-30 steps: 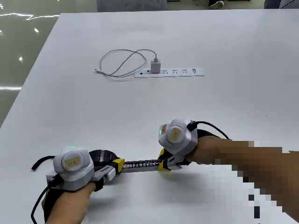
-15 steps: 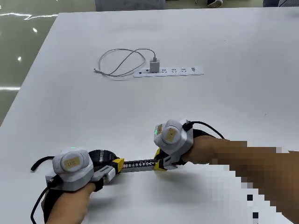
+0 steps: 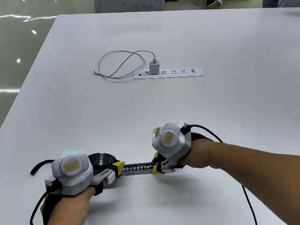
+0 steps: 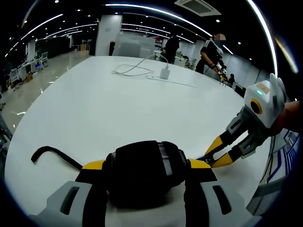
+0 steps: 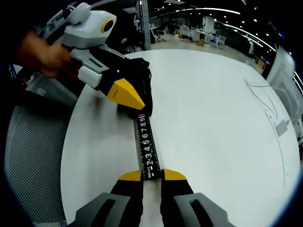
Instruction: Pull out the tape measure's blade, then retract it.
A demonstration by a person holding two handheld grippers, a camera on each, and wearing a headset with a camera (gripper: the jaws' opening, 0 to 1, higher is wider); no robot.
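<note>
Jaws on your left gripper clamp the tape measure; right gripper jaws pinch the blade tip.

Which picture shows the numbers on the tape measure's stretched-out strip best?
The right gripper view: the thin numbered metal blade runs straight up from the right tool, digits readable. The head view shows it short and small. In the left gripper view the black tape measure case hides most of it.

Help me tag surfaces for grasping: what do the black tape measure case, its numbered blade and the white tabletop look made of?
Black tape measure case: matte plastic or rubber, little glare. Numbered blade: probably coated metal, thin printed strip. White tabletop: smooth laminate perhaps, soft reflections.
</note>
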